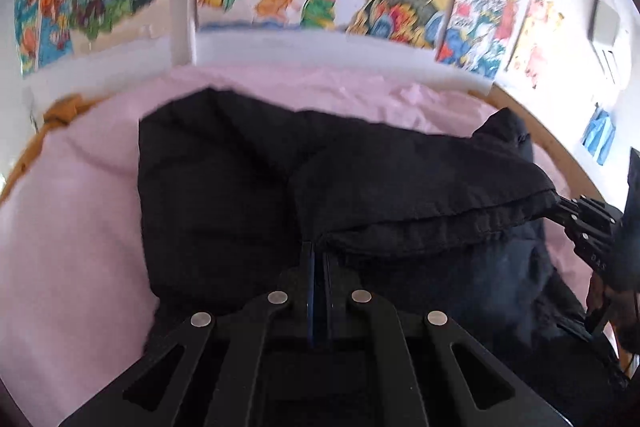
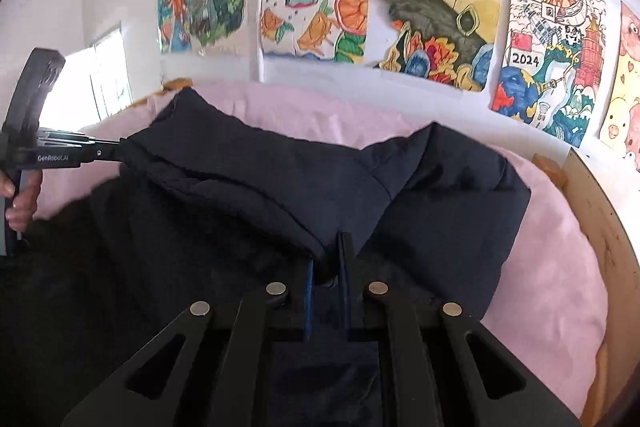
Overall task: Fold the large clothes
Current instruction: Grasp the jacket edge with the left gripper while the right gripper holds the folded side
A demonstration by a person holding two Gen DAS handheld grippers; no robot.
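A large dark navy padded jacket (image 1: 224,187) lies on a pink bed sheet (image 1: 72,247); it also shows in the right wrist view (image 2: 440,211). My left gripper (image 1: 319,255) is shut on the jacket's hem edge and holds it lifted. It shows from the side in the right wrist view (image 2: 116,149), pinching the fabric's left corner. My right gripper (image 2: 328,259) is shut on the same folded edge further right. It appears at the right of the left wrist view (image 1: 560,205). The lifted edge stretches between the two grippers above the rest of the jacket.
A wooden bed frame (image 2: 600,227) rims the pink sheet (image 2: 560,267). A white wall with several colourful drawings (image 2: 436,7) stands right behind the bed. A bright window (image 2: 96,83) is at the left.
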